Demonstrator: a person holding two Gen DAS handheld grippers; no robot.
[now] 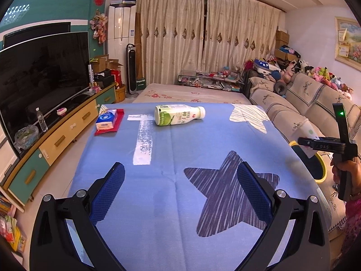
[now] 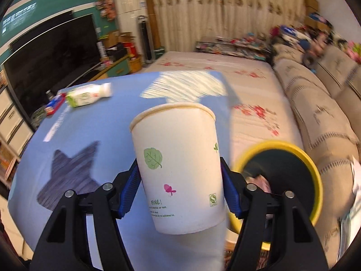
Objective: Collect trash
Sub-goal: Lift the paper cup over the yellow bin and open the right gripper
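Observation:
My right gripper point(image 2: 180, 180) is shut on a white paper cup point(image 2: 178, 164) printed with a green leaf; its blue pads press both sides and the cup hangs upright above the table's right edge. Just right of it stands a yellow-rimmed bin point(image 2: 315, 174) with some trash inside. In the left wrist view the same right gripper point(image 1: 311, 143) shows at the right edge, held by a hand, with the cup point(image 1: 308, 135) above the bin point(image 1: 321, 174). My left gripper point(image 1: 180, 180) is open over the blue tablecloth point(image 1: 169, 149). A green-and-white plastic bottle point(image 1: 178, 114) lies on its side at the far end.
A tissue pack on a red packet point(image 1: 108, 122) lies at the table's far left. A sofa point(image 1: 300, 110) runs along the right, a TV point(image 1: 40, 74) and low cabinet along the left. A floral-covered surface point(image 1: 191, 93) lies beyond the table.

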